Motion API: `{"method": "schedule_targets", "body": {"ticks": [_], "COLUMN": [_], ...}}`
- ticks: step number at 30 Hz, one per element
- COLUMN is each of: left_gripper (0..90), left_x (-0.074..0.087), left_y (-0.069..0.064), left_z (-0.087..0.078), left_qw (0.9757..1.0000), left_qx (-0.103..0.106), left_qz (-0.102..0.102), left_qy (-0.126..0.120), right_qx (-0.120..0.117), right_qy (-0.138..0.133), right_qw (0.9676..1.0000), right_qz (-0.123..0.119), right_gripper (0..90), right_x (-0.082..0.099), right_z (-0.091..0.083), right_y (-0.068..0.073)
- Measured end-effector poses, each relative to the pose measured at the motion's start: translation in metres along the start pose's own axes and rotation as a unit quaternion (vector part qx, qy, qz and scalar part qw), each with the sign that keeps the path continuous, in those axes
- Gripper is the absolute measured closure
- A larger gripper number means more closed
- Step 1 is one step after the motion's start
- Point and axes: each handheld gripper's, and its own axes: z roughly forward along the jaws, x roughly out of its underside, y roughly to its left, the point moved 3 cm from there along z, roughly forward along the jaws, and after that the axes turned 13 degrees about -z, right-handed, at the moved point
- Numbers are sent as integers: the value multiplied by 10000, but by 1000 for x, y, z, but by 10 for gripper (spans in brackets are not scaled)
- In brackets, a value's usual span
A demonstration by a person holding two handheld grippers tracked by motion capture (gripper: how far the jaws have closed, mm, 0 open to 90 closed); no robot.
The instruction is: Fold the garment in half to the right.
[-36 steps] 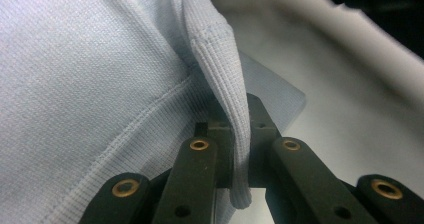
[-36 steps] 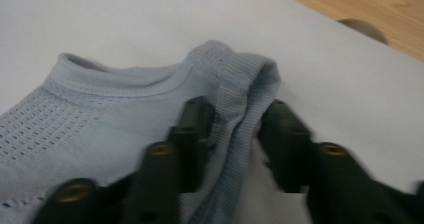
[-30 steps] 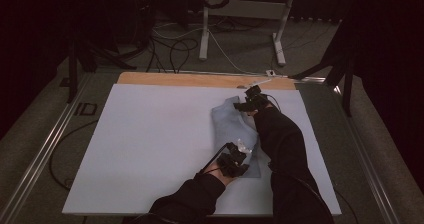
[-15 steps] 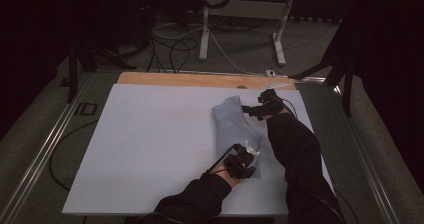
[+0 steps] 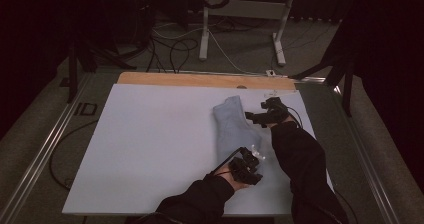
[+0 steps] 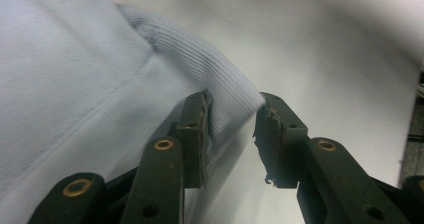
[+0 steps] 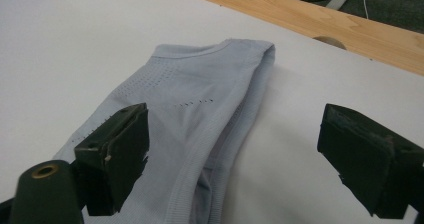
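Folded pale-blue knit garment lies flat on white worktop, right of centre. Left claw just been opening, ribbed hem loose between jaws; right claw released, backed off. Fold prob. complete.

A white table sheet over a wooden board; cables on the floor.

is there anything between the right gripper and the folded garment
Nothing visible. The right gripper is open just right of the light blue garment, and in its own view only bare white table top lies between its jaws and the cloth. The left gripper is at the garment's near corner, out of that path.
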Motion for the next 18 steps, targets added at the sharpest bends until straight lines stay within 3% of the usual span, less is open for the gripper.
{"method": "schedule_targets", "body": {"ticks": [9, 18], "left_gripper": [609, 531], "left_x": [0, -4], "left_y": [-8, -4], "left_z": [-5, -31], "left_qw": [9994, 9973], "left_qx": [323, 623], "left_qz": [137, 240], "left_qy": [-11, -292], "right_qx": [-34, -50], "right_qy": [-132, -149], "right_qw": [9999, 9999], "right_qz": [13, -17], "right_gripper": [131, 121], "right_x": [-1, 1], "right_z": [-8, -11], "right_y": [4, 8]}}
